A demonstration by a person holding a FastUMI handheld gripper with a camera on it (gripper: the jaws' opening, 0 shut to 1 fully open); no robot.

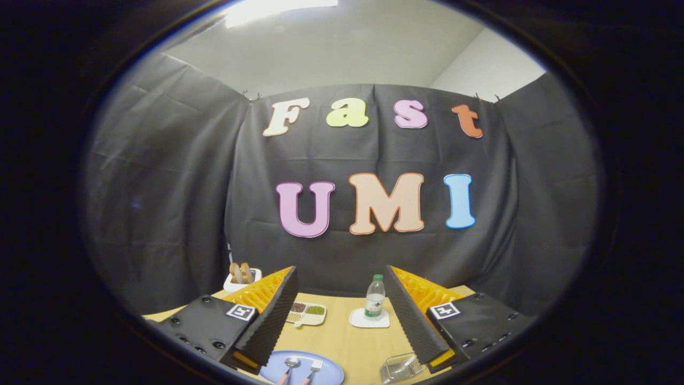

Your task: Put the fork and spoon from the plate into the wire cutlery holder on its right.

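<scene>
A blue plate [326, 369] lies on the wooden table just ahead of my fingers, toward the left one. On it rest a spoon [289, 366] and a fork [314, 368], side by side, heads pointing away from me. The cutlery holder [399, 368], see-through and low, stands to the right of the plate, close to my right finger. My gripper [342, 355] is held high and level, open wide, with nothing between its fingers [270, 321].
Farther back on the table [342, 331] stand a water bottle [375, 295] on a white coaster [370, 319], a small white tray of seeds [306, 313], and a white toaster with bread [241, 276] at the far left.
</scene>
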